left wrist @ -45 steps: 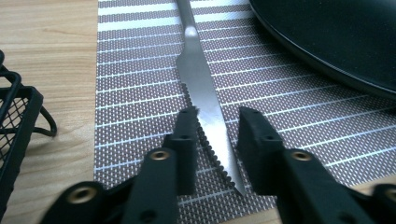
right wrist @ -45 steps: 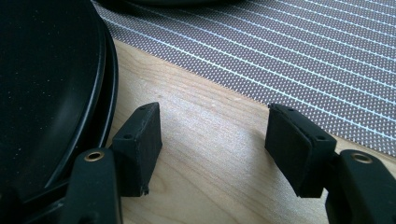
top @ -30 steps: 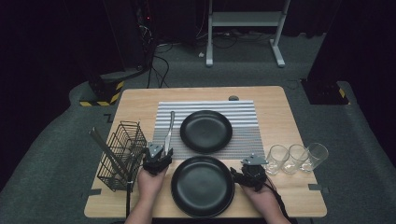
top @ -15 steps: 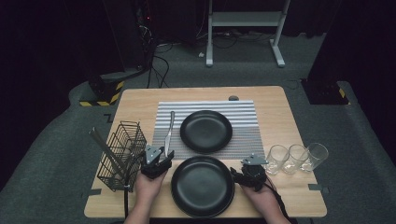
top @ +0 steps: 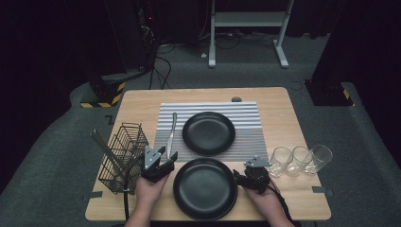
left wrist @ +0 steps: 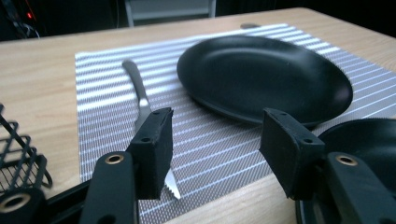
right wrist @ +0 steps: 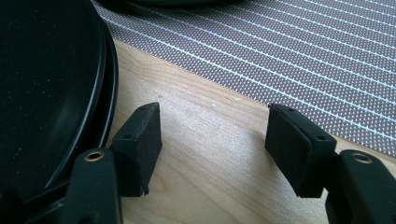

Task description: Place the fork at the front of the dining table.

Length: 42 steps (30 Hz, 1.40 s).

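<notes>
Left gripper [left wrist: 215, 140] stands wide open over the mat [left wrist: 224, 158], knife [left wrist: 144, 109] lying just beside it. Right gripper [right wrist: 212, 140] gapes, empty. Judged step: reaching; next, close on the knife.

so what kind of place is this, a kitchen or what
Probably a recording studio or lab set up as a dining scene, not a kitchen: black curtains surround a lone wooden table, cables trail on the grey carpet, and a metal stand sits behind.
</notes>
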{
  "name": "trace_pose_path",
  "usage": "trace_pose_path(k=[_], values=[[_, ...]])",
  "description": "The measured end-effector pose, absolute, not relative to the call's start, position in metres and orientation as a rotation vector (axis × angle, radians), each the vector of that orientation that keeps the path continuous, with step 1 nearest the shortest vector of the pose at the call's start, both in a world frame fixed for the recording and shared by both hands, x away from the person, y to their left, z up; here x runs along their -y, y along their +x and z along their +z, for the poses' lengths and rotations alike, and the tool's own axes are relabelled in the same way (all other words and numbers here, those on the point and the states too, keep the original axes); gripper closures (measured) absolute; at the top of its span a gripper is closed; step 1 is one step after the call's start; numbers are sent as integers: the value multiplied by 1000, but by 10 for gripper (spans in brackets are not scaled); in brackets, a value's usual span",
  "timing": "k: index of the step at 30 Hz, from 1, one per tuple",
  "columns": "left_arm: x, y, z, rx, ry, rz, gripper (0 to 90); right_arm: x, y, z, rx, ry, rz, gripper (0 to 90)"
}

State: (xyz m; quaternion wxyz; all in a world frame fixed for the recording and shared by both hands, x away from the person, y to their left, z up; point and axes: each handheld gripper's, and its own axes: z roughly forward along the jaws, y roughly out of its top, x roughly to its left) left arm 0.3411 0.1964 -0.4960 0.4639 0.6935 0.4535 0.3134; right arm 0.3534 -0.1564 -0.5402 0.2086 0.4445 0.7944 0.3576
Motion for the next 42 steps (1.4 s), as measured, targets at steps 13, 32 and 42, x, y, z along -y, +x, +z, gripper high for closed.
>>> trace_pose_path(k=[13, 32, 42], values=[[-193, 334, -481, -1085, 1704, 806, 403, 156, 353, -540, -2210, 1237, 995, 360], [-196, 327, -469, -1069, 1692, 797, 430, 156, 353, -540, -2210, 1237, 995, 360], [-197, 321, -460, -1037, 1679, 792, 461, 156, 353, -540, -2211, 1236, 996, 359]])
